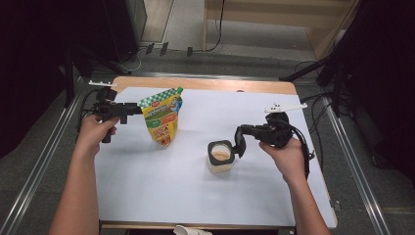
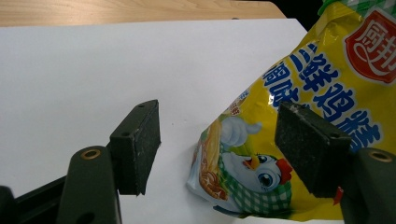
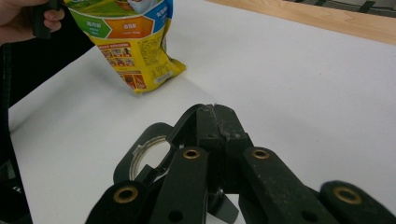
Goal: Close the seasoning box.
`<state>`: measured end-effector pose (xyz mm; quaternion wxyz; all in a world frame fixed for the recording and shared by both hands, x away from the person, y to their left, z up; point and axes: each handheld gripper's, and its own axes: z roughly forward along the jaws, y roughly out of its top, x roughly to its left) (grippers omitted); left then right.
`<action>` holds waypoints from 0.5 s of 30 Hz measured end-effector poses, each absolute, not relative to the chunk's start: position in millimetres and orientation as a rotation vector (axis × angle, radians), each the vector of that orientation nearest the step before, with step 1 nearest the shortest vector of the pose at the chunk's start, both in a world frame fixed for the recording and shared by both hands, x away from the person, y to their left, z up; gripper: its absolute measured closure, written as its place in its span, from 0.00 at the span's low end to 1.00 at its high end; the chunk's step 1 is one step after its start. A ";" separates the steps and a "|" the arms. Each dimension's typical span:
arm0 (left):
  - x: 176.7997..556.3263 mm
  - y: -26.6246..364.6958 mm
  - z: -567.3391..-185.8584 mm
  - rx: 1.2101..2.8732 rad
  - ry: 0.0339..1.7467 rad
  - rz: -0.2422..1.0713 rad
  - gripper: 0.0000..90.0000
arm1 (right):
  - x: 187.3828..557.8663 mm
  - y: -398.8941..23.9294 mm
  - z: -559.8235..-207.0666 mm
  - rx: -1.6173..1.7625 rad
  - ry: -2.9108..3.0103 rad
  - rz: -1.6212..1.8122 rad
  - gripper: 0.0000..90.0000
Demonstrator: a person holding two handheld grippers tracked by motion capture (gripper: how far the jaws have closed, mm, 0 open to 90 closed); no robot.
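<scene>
Nearest the high view's lens, both forearms come up from the bottom edge, one tool per hand. Left hand [image 1: 95,131] holds the left tool [image 1: 138,108] level, pointing at the yellow pouch [image 1: 163,117], which stands upright on the white sheet [image 1: 161,191] covering the worktop [image 1: 205,84], left of centre. In the left gripper view the jaws stand spread, one pad [image 2: 140,144] over bare sheet, the other in front of the pouch [image 2: 299,140]; can't tell if that pad touches the pouch, and nothing is pinched btw. the two.

Right hand [image 1: 286,155] holds the right tool [image 1: 240,143] w/ its tip just beside the jar [image 1: 220,157], a small clear jar w/ a black rim and pale contents, right of centre and well apart from the pouch. In the right gripper view the right tool's [image 3: 215,108] jaws are pressed together w/ nothing between them, sitting above the jar's [image 3: 144,156] open mouth. Pouch bottom [image 3: 135,56] shows beyond, w/ the other hand at the top left corner.
</scene>
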<state>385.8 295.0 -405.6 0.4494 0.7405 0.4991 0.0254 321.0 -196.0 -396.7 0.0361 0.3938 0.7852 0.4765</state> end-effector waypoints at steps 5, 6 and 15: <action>386.0 294.2 -405.8 1.833 1.243 0.076 0.35 | 320.0 -192.5 -397.3 1.196 2.419 1.476 1.00; 386.0 294.7 -405.3 1.828 1.254 0.091 0.35 | 319.6 -191.4 -397.3 1.192 2.421 1.478 1.00; 385.6 300.0 -405.0 1.801 1.261 0.088 0.35 | 316.5 -178.9 -399.0 1.159 2.447 1.490 1.00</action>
